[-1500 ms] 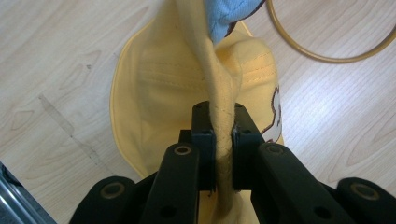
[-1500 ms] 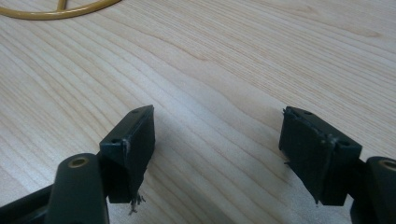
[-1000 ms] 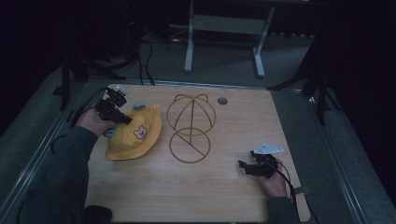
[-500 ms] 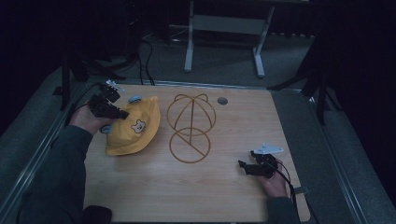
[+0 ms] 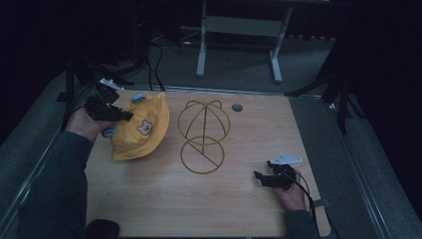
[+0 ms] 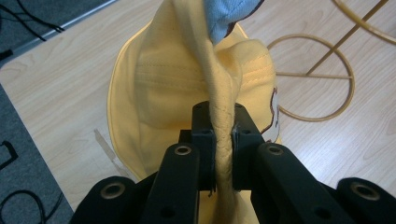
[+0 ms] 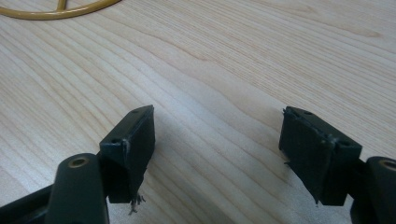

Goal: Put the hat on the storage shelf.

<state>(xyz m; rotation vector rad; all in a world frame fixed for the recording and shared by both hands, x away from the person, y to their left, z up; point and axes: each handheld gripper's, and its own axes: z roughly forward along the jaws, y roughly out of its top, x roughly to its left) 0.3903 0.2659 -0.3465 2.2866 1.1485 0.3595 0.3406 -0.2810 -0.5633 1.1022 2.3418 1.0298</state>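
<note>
My left gripper (image 6: pixel 219 154) has its jaws pinched tight on the hat (image 5: pixel 140 130) brim, which runs straight up between them in the left gripper view. The hat is by the table's (image 5: pixel 149 199) far left corner, lifted on my side so it tilts, its crown facing the wire stand (image 5: pixel 204 135) mid-table and its low edge on the wood. That forearm angles in along the left edge. The right gripper (image 7: pixel 217 140), jaws wide and holding nothing, sits low near the right edge.
</note>
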